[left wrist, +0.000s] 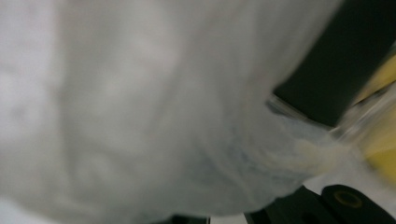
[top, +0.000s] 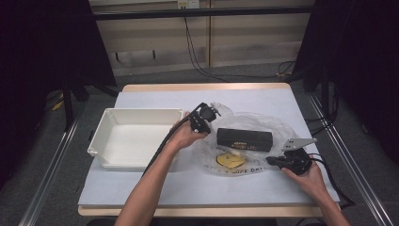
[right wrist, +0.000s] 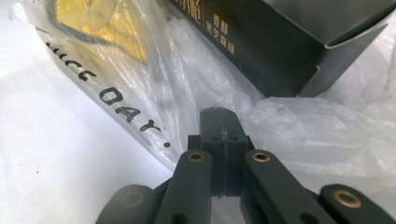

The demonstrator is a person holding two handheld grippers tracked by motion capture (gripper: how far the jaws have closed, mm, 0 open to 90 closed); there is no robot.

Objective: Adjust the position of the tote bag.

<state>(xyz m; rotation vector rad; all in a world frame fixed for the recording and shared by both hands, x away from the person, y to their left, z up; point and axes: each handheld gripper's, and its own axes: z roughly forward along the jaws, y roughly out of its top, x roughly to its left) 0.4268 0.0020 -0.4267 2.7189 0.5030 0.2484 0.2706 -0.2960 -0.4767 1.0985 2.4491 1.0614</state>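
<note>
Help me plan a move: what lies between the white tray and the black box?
In the high view, the left gripper and the hand holding it, at the clear plastic bag's left edge, lie between the white tray and black box.

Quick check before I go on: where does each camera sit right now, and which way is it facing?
High view: above the near table edge, looking forward and down at the tray, plastic bag and black box; forearms and both tools show.
Left gripper view: on the left tool, pressed against blurred bag plastic.
Right gripper view: on the right tool, jaws together, facing bag and box.
All share the bag.
</note>
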